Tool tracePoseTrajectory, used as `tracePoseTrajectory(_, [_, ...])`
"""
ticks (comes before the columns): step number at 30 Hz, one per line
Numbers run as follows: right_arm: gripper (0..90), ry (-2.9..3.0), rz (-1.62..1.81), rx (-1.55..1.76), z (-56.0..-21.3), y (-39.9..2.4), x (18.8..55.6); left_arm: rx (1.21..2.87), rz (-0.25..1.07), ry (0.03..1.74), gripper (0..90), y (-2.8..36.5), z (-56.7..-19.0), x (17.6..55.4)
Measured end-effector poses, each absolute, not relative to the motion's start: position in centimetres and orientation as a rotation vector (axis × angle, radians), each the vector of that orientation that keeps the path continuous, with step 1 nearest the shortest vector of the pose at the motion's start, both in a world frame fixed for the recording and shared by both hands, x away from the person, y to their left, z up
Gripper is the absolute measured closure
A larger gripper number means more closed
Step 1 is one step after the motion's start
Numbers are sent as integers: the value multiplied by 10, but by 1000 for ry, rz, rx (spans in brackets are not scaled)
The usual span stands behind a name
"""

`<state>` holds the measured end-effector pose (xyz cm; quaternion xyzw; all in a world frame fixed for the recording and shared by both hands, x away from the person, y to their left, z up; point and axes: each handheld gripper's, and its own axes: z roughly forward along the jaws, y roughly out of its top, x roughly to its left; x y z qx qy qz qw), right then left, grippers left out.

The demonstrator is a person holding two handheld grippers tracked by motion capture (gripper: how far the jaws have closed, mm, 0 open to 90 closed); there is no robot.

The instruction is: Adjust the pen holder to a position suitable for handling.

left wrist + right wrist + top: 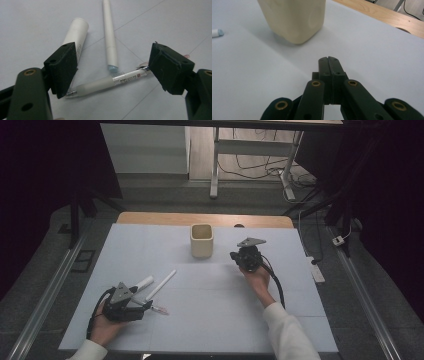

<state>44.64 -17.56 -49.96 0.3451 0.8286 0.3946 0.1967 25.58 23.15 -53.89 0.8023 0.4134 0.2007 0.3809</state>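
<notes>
Pen [110, 81] lies crosswise between the released left claw's [117, 67] jaws, long axis spanning pad to pad; right claw [328, 60], clenched empty, sits farther off by the cup [294, 17].

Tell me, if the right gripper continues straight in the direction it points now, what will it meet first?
Probably the cream cup. The right gripper, fingers shut on nothing, points across bare white table toward the cup's right edge. Depth is unclear, so it may just pass beside it.

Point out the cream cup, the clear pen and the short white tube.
cream cup [202, 245]: high view, its front wall.
clear pen [105, 83]: left gripper view, its frosted grip section.
short white tube [77, 32]: left gripper view, its upper barrel.
</notes>
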Motion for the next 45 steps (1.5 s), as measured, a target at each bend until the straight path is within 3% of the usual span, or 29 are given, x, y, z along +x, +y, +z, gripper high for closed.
tracePoseTrajectory(4, [889,2312,1124,955,-498,-192,433,2051,512,1058,230,232,-540,257])
tracePoseTrajectory(10, [668,2302,1157,925,-494,-212,413,2053,513,1061,230,231,-540,257])
tracePoseTrajectory(17, [538,2277,1203,912,-490,-229,393,2056,517,1058,230,231,-540,256])
tracePoseTrajectory(32, [451,2275,1232,947,-501,-272,346,2059,524,1048,230,231,-539,255])
tracePoseTrajectory(45, [429,2285,1217,848,-501,-296,303,2037,552,1039,241,232,-535,251])
